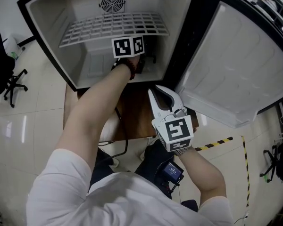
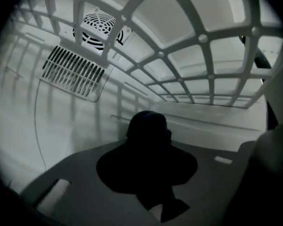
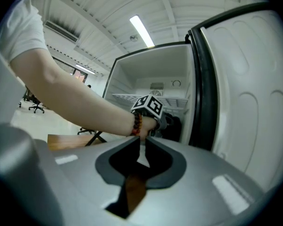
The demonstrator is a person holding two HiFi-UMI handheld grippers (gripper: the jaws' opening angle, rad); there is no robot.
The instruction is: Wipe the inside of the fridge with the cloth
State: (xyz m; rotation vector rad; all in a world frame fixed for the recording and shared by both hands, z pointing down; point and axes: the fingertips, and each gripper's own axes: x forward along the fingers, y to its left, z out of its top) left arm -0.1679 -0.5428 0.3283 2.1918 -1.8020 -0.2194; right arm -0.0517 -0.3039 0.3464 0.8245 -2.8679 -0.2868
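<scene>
The small fridge (image 1: 52,27) stands open, with its white wire shelf (image 1: 113,27) across the middle. My left gripper (image 1: 142,62) reaches in under that shelf, its marker cube facing up. It is shut on a dark cloth (image 2: 147,126), which bulges out between the jaws in the left gripper view and faces the white back wall. In the head view, a bit of the cloth (image 1: 149,59) shows to the right of the cube. My right gripper (image 1: 156,89) hangs outside, in front of the fridge's lower edge. It is shut, with nothing between its fingers.
The fridge door (image 1: 236,69) swings wide to the right. A round fan (image 2: 96,29) and a slotted vent (image 2: 73,72) sit on the back wall. The fridge rests on a wooden table (image 1: 132,112). An office chair (image 1: 4,74) is at left, striped floor tape (image 1: 221,142) at right.
</scene>
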